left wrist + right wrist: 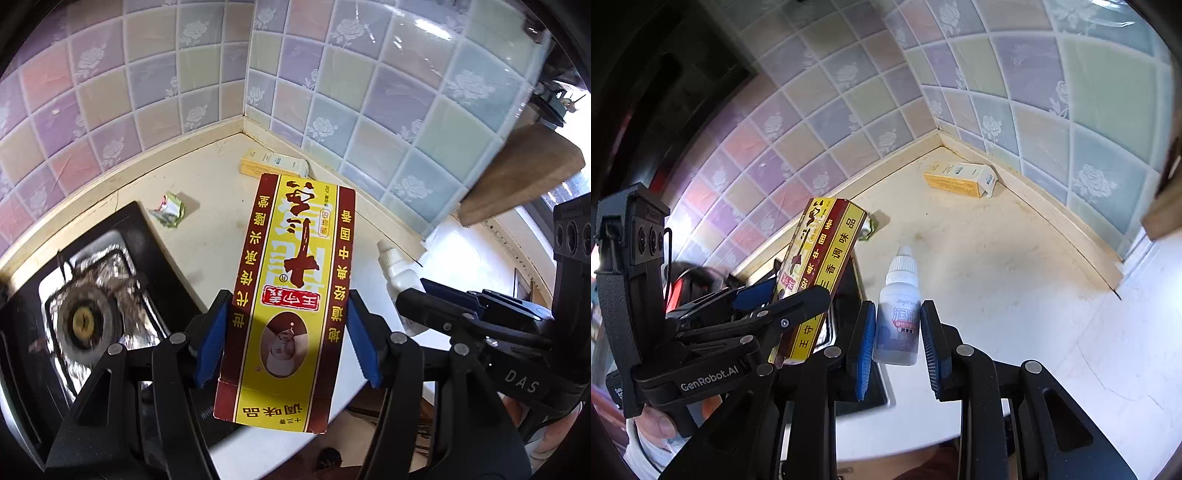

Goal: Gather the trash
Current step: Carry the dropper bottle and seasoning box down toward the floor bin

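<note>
Risk was dropping either item mid-carry. Left gripper (286,336) fingers clamped the yellow seasoning box (291,295) only near its lower end; right gripper (897,345) fingers pinched the small white bottle (898,317) by its smooth body, both lifted clear of the tabletop (997,258). Yellow carton (960,179) and crumpled wrapper (169,209) remained there.

Bright daylight from right, glare on wall tiles (424,33), fisheye-warped edges, slight motion blur.

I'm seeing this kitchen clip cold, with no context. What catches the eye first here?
A tall yellow-and-maroon seasoning box fills the middle of the left view, clamped in the left claw above the counter. Beside it the right claw grips a small white dropper bottle. Behind, a yellow carton lies in the tiled corner.
</note>
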